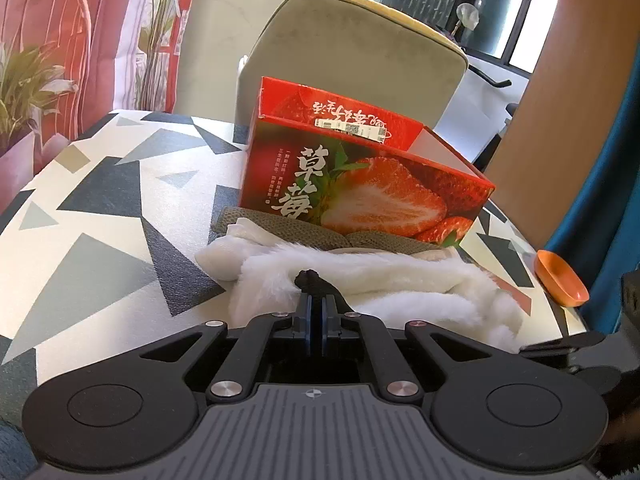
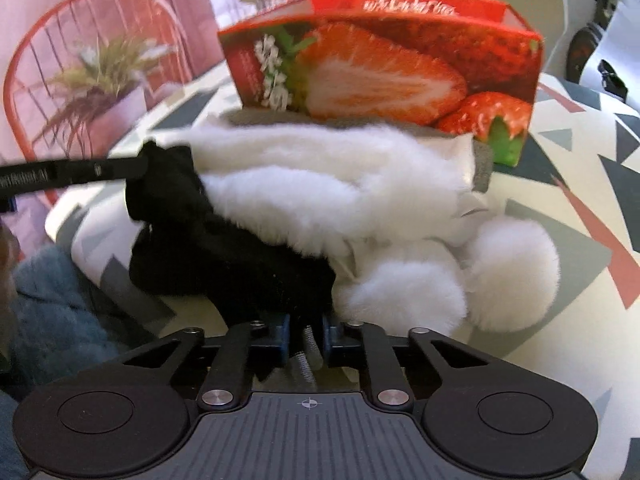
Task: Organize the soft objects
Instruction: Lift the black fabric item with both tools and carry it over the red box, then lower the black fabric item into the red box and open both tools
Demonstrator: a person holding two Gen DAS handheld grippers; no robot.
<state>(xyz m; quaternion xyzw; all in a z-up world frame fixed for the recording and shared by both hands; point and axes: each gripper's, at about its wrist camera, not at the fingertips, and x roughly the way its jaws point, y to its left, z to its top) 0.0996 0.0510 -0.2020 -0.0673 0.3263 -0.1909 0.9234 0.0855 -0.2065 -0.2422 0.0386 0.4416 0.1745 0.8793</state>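
Note:
A black soft cloth [image 2: 224,248] lies stretched against a white furry piece [image 2: 320,184] with two pom-poms [image 2: 512,272]. In the left wrist view my left gripper [image 1: 316,294] is shut, with a bunch of the black cloth [image 1: 307,278] pinched at its tips and the white fur [image 1: 380,280] right behind. In the right wrist view the left gripper's fingers [image 2: 80,174] reach in from the left onto the cloth's far end. The near end drapes over my right gripper [image 2: 306,322], whose jaws stand narrow on it, tips hidden.
A red strawberry box [image 1: 360,176] stands open-topped behind the fur, on a grey-green knitted piece [image 1: 248,220]. An orange scoop [image 1: 560,280] sits at the patterned table's [image 1: 100,208] right edge. A beige chair [image 1: 360,48] stands behind. Blue fleece [image 2: 52,312] is at lower left.

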